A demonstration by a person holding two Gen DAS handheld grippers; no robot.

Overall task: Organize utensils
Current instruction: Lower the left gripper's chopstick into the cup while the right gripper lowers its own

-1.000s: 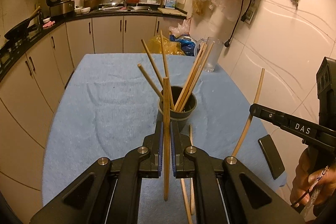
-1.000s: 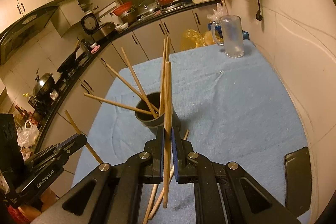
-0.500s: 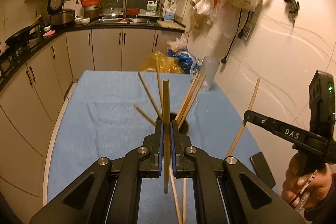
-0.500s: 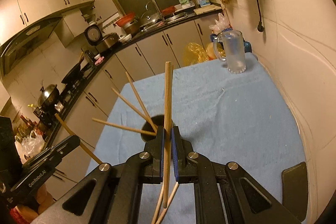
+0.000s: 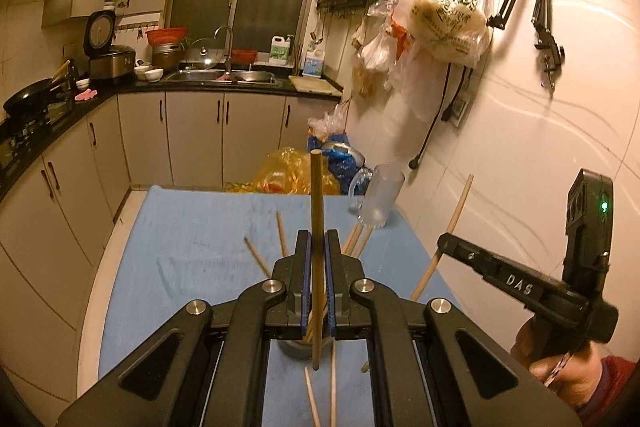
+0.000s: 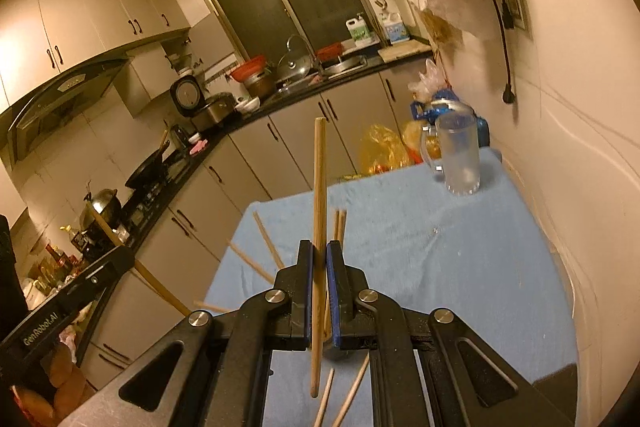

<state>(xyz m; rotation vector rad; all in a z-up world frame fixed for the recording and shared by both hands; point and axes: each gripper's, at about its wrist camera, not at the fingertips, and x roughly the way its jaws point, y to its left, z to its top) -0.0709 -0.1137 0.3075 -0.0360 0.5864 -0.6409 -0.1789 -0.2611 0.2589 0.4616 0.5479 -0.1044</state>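
Left tongs (image 5: 316, 259) sit low in the centre of the left wrist view, their blue-lined pads pinched narrow on a single chopstick (image 5: 317, 227). That stick stands nearly upright through the tongs, its top end reaching the middle of the frame and its lower end hanging below the pads. Right tongs (image 6: 319, 279) grip a second chopstick (image 6: 319, 203) in the same way in the right wrist view, the stick upright with a slight lean, running from mid-frame down past the pads.

Directly under the left tongs, mostly hidden by them, is a dark cup (image 5: 292, 347); only a sliver of its rim shows at lower centre. Other chopsticks (image 5: 282, 233) fan up out of it on both sides of the pads, and the held stick's lower end hangs just in front of the cup. Two loose sticks (image 5: 312, 403) lie on the blue cloth (image 5: 180, 247) at the bottom of the frame, near the cup.

At the right edge of the left view the other handheld device appears with its stick angled upward, held by the right hand (image 5: 560, 375).

Further out, a frosted glass mug (image 6: 460, 155) stands on the far right corner of the surface, well apart from the cup. Beyond the surface are cream cabinets (image 5: 196, 139), a sink counter, and plastic bags (image 5: 444, 19) hanging on the wall at upper right.
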